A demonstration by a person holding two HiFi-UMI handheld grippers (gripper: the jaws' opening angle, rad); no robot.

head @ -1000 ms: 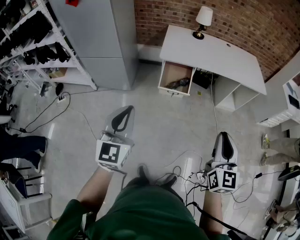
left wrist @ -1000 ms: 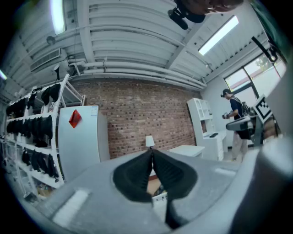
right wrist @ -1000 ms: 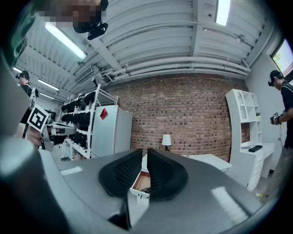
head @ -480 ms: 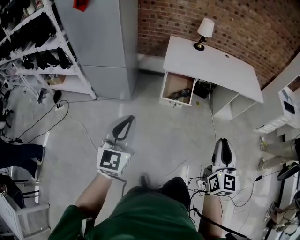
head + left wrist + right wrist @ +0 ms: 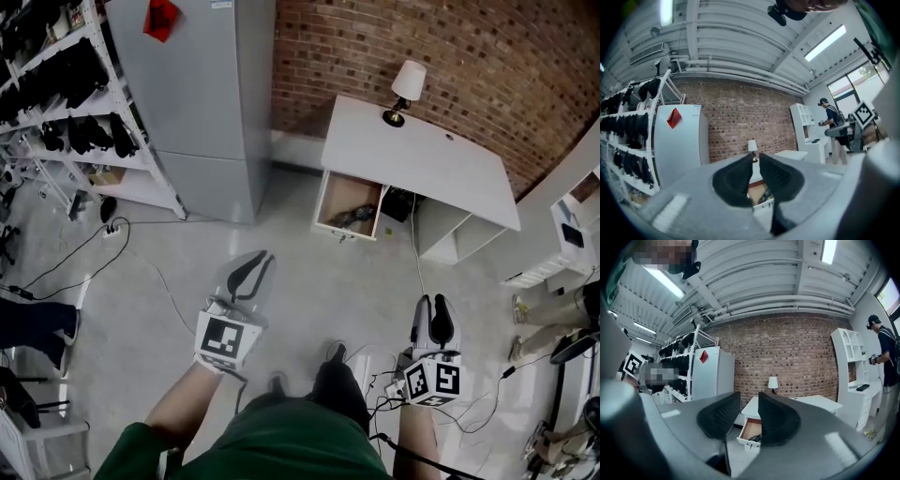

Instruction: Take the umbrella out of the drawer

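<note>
The white desk (image 5: 427,159) stands against the brick wall, and its drawer (image 5: 350,207) is pulled open. A dark folded umbrella (image 5: 355,218) lies inside it. Both grippers are held level over the floor, well short of the drawer. My left gripper (image 5: 256,260) has its jaws opening, a narrow gap showing and nothing between them. My right gripper (image 5: 432,305) is also opening, empty, with a wider gap. In the right gripper view the drawer (image 5: 751,426) and umbrella (image 5: 756,437) show between the jaws. The left gripper view shows the drawer (image 5: 758,192) through its gap.
A lamp (image 5: 404,91) stands on the desk. A grey cabinet (image 5: 202,103) and a rack of dark items (image 5: 61,89) are to the left. Cables (image 5: 389,375) lie on the floor by my feet. A white shelf unit (image 5: 562,234) and another person (image 5: 886,357) are at the right.
The desk and open drawer have come closer as I walk toward them. Both grippers' jaws, shut before, have parted.
</note>
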